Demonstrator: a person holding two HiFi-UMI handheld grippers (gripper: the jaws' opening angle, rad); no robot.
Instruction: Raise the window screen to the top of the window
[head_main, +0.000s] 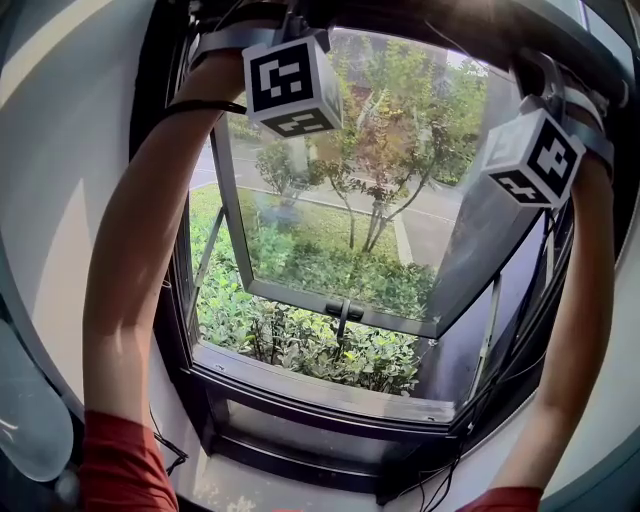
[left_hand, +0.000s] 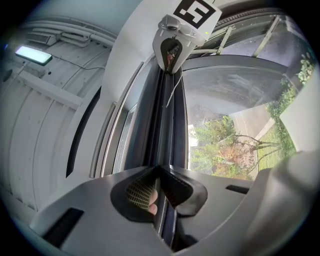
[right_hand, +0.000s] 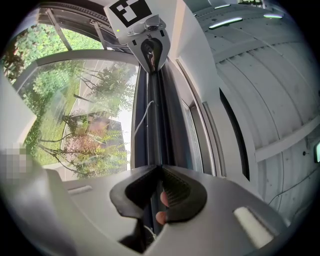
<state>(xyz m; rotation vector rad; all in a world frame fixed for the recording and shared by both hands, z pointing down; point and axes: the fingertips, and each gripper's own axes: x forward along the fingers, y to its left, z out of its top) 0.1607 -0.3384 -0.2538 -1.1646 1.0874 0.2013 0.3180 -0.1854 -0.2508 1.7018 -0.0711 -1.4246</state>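
The window screen's dark pull bar (left_hand: 167, 125) lies along the top of the window frame. My left gripper (left_hand: 161, 170) is shut on the bar. At the bar's far end the right gripper (left_hand: 170, 50) clamps it too. In the right gripper view the same bar (right_hand: 152, 120) runs from my right gripper (right_hand: 160, 170), shut on it, up to the left gripper (right_hand: 150, 50). In the head view both arms reach up to the window's top; the marker cubes of the left (head_main: 290, 85) and right (head_main: 535, 155) grippers show, their jaws hidden. No screen mesh shows across the opening.
The glass sash (head_main: 340, 200) is swung outward, its handle (head_main: 343, 312) on the lower rail, bushes and trees beyond. The dark sill (head_main: 320, 385) lies below. A thin white cord (right_hand: 142, 117) hangs beside the bar. A ceiling light (left_hand: 33, 55) glows indoors.
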